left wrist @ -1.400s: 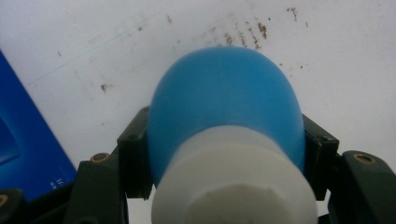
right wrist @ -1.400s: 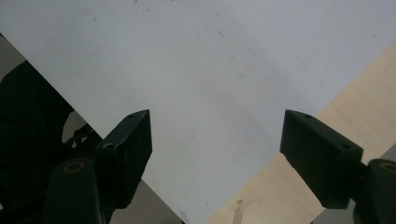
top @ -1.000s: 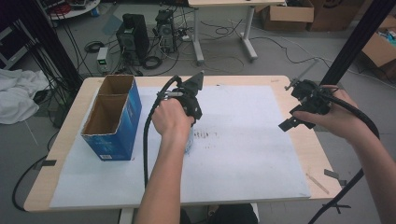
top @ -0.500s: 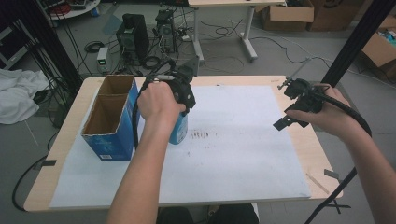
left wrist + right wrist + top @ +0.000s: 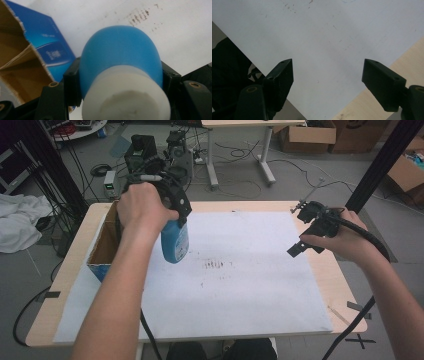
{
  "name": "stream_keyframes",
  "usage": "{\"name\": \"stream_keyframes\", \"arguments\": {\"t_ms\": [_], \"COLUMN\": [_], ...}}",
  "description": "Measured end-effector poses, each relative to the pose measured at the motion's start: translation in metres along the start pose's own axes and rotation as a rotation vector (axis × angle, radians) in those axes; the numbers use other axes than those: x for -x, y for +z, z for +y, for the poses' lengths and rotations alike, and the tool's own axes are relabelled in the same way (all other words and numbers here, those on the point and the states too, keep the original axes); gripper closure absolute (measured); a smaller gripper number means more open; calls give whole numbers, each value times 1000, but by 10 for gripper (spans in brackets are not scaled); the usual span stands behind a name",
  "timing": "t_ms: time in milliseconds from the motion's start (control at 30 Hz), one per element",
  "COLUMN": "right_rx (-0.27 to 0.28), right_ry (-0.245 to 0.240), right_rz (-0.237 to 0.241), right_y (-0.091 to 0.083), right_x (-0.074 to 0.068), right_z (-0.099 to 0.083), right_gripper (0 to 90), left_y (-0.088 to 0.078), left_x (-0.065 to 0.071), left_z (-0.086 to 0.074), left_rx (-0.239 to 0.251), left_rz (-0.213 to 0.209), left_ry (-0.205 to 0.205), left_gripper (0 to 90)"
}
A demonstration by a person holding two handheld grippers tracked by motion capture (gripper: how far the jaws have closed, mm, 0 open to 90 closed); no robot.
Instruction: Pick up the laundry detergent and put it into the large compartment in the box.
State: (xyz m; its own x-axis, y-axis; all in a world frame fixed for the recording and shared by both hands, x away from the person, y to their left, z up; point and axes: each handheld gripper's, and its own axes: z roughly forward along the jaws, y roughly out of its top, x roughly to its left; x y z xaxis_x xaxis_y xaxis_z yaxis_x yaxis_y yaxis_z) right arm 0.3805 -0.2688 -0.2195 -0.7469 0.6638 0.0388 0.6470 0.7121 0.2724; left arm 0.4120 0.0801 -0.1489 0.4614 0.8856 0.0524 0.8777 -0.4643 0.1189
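A blue bottle [image 5: 175, 243] with a white cap hangs in the air above the white sheet, just right of the open blue cardboard box [image 5: 101, 251]. My left gripper [image 5: 176, 222] is shut on it from above. In the left gripper view the black jaws press both sides of the bottle [image 5: 120, 55], cap end toward the camera, and the box [image 5: 53, 52] lies below at the left. My right gripper [image 5: 299, 230] hovers over the sheet's right edge. Its jaws [image 5: 328, 75] stand wide apart with nothing between them.
A large white sheet [image 5: 245, 290] covers most of the wooden table [image 5: 345, 290], with dark smudges [image 5: 215, 265] near its middle. Past the far edge, equipment, cables and another desk stand on the floor. A black post rises at the far right.
The left hand has risen with the bottle and carried it left, from the middle of the sheet to beside the box. The right hand has stayed nearly still.
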Motion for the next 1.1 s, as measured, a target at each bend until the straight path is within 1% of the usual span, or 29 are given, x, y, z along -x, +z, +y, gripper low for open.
{"name": "stream_keyframes", "arguments": {"t_ms": [67,100,133,167,200,233,267,300,333,367,400,433,467,500,533,600,633,667,700,767,833,1000,1100], "right_rx": [-2,-3,-3,-1,-2,-3,-3,-5,-4,-4,-3,-5,-4,-4,-4,-2,-4,-5,-5,-3,-2,-6,-9], "right_ry": [4,7,7,4,4,5,5,8,12,12,11,12,17,21,21,19,22,22,22,32,31,35,39], "right_rz": [1,3,3,3,1,0,0,1,1,1,0,-2,-1,-2,-2,-3,-3,-3,-3,-3,-5,-5,-8], "right_y": [0,1,1,1,2,2,2,2,2,2,2,2,2,2,2,2,2,2,2,2,2,2,1], "right_x": [0,0,0,0,1,2,2,2,3,3,4,5,6,6,6,7,8,8,8,10,11,13,13], "right_z": [2,3,3,4,5,6,6,6,7,7,7,7,8,8,8,8,8,7,7,6,5,3,3], "right_gripper": [251,251,251,252,251,251,251,252,251,251,252,251,251,252,252,251,252,252,252,252,252,252,252], "left_y": [-9,-15,-15,-19,-25,-27,-27,-29,-33,-33,-35,-37,-40,-42,-42,-46,-48,-49,-49,-49,-49,-48,-47], "left_x": [-9,-17,-17,-22,-32,-36,-36,-42,-51,-51,-57,-63,-72,-77,-77,-88,-98,-103,-103,-117,-126,-137,-140], "left_z": [-3,-5,-5,-7,-10,-12,-12,-14,-17,-17,-19,-22,-26,-29,-29,-34,-40,-43,-43,-50,-55,-64,-66], "left_rx": [3,6,6,13,20,24,24,26,33,33,35,36,43,45,45,46,44,44,44,39,33,29,29], "left_rz": [1,5,5,6,8,7,7,10,14,14,16,18,22,26,26,36,42,44,44,53,60,67,71], "left_ry": [-9,-19,-19,-30,-47,-60,-60,-74,-99,-99,-120,-131,-154,-166,-166,-191,-220,-237,-237,-288,-313,-340,-347], "left_gripper": [376,376,376,376,376,376,376,376,376,376,376,376,377,377,377,377,377,377,377,377,377,377,377]}}
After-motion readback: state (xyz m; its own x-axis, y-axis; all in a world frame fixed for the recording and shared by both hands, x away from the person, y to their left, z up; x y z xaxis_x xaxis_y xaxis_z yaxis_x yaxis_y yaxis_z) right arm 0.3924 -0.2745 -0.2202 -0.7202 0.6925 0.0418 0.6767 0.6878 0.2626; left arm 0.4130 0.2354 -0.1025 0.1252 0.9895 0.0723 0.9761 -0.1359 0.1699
